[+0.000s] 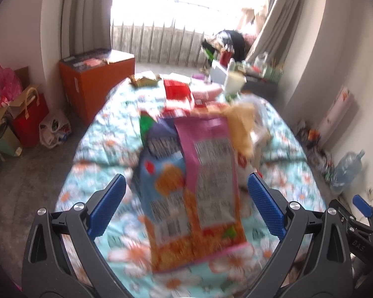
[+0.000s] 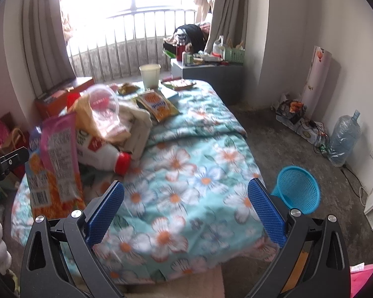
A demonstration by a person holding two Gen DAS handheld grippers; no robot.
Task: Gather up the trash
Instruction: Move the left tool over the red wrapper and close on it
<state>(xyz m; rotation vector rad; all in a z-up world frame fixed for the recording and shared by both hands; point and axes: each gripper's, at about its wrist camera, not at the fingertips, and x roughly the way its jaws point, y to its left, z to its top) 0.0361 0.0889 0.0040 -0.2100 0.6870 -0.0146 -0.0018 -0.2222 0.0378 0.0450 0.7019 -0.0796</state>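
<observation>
Left wrist view: left gripper (image 1: 186,196) had jaws spread wide w/ nothing between the pads; pink snack wrapper (image 1: 211,173), blurred and apparently overlapping an orange-blue wrapper (image 1: 169,198), lay on the floral bedspread (image 1: 92,149).

Right wrist view: right gripper (image 2: 186,206) likewise agape, empty, over bedspread; blue mesh basket (image 2: 298,188) on floor beside bed.

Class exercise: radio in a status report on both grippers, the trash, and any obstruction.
Left gripper open over snack wrappers. Right gripper open, empty, above the bed. Blue basket on floor beside bed. Path unobstructed.
</observation>
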